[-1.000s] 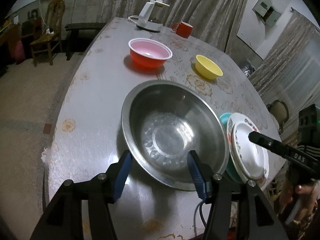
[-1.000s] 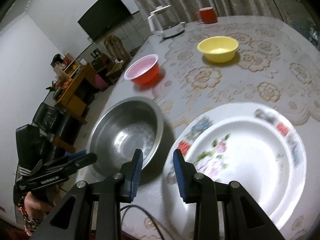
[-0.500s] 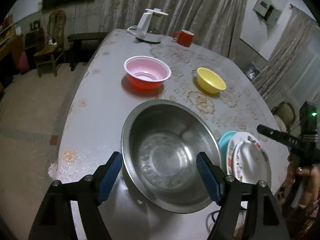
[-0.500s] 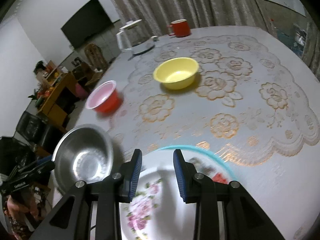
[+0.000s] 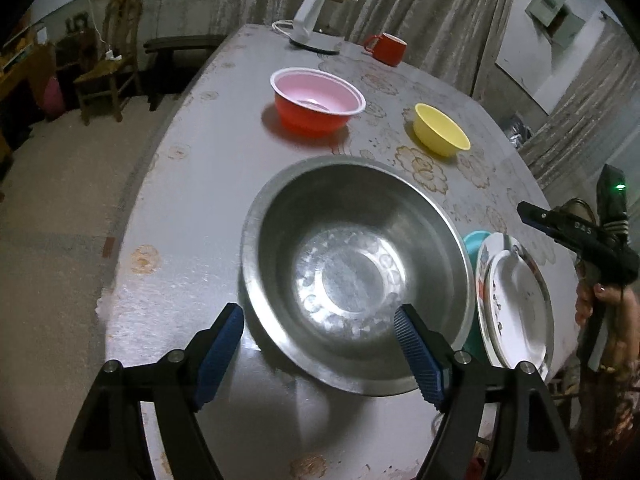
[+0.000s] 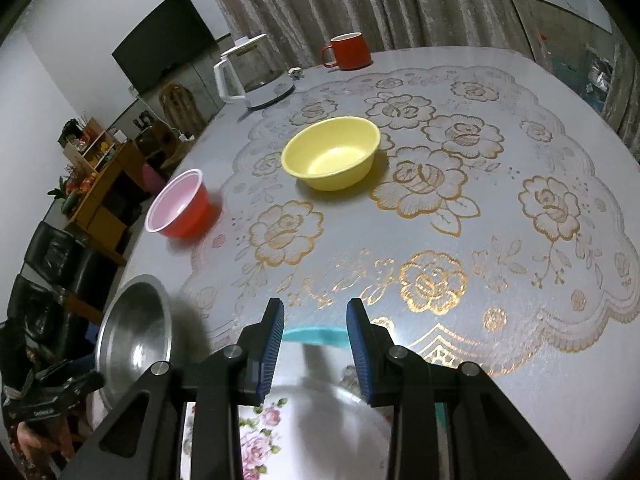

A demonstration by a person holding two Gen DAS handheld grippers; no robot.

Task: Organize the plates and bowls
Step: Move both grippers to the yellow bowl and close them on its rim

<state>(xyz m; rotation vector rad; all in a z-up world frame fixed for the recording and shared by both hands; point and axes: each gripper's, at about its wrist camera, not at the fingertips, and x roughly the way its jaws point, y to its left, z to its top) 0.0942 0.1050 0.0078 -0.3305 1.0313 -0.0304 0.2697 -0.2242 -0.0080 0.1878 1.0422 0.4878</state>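
Note:
A large steel bowl stands on the table just ahead of my left gripper, which is open and empty with its fingers on either side of the near rim. To its right a white floral plate lies on a teal plate. A red bowl with a pink inside and a yellow bowl stand farther back. My right gripper is open and empty above the far edge of the floral plate and teal plate. The yellow bowl, red bowl and steel bowl show beyond.
A white electric kettle and a red mug stand at the table's far end. The table has a gold rose pattern. A wooden chair and shelves stand on the floor to the left.
My left gripper has opened wider and drawn back a little from the steel bowl. My right gripper has lifted and tilted away from the floral plate toward the far table.

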